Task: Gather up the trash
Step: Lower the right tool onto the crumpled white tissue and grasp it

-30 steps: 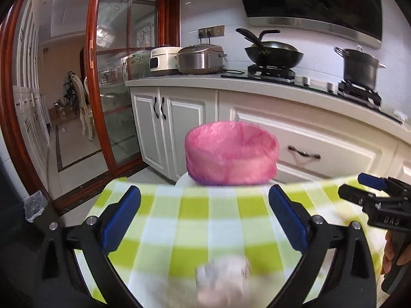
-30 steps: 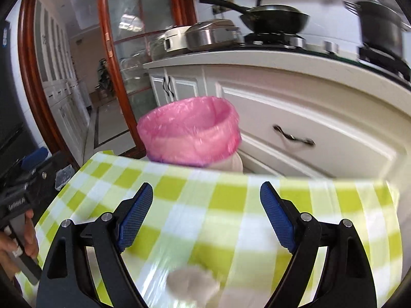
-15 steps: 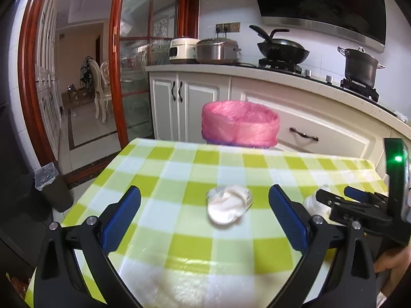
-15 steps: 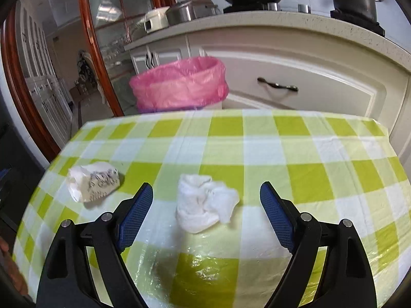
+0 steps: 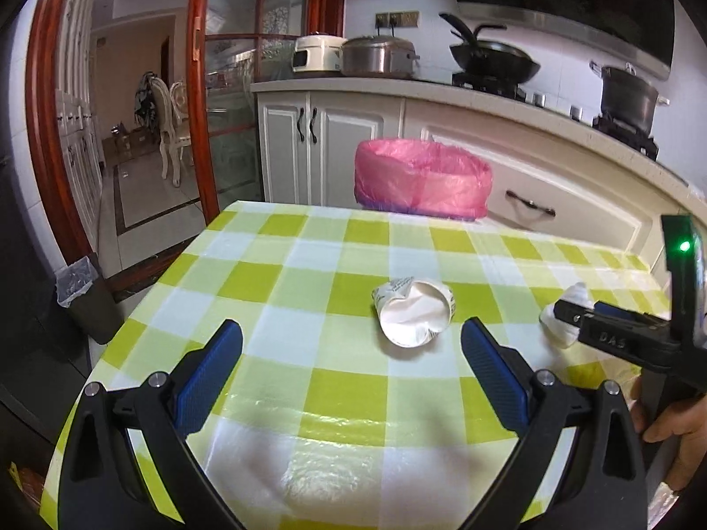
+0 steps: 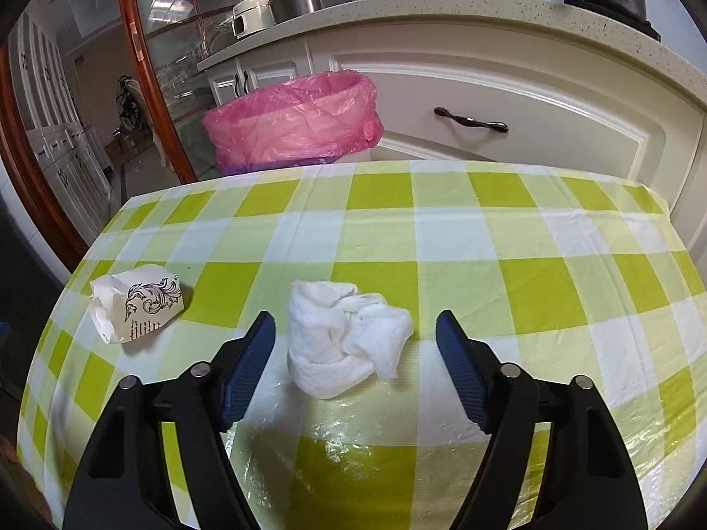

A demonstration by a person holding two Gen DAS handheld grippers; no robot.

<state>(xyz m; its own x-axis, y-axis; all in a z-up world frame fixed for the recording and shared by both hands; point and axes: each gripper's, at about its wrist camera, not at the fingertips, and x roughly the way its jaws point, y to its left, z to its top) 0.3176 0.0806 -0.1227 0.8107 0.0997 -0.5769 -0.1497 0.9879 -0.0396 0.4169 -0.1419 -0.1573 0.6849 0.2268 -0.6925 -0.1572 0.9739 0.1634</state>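
A crumpled white tissue (image 6: 344, 335) lies on the green-checked table (image 6: 486, 229). My right gripper (image 6: 355, 321) straddles it; its jaws are closing, and a gap shows between each blue pad and the tissue. A crushed paper cup (image 5: 415, 311) with black print lies just ahead of my left gripper (image 5: 351, 331), which stands open and wide with nothing between its fingers. The cup (image 6: 134, 302) also shows at the left of the right wrist view. In the left wrist view the right gripper (image 5: 574, 316) reaches over the tissue (image 5: 570, 304). A pink-lined bin (image 5: 422, 181) stands beyond the table's far edge.
White kitchen cabinets (image 6: 508, 88) and a countertop with cookers, a wok and a pot (image 5: 627, 97) run behind the bin. A small dark bin (image 5: 84, 296) stands on the floor at the left. A hand (image 5: 671, 419) holds the right gripper's handle.
Both grippers have sunk toward the table, bringing the cup and the tissue into full view. The right jaws have narrowed around the tissue.
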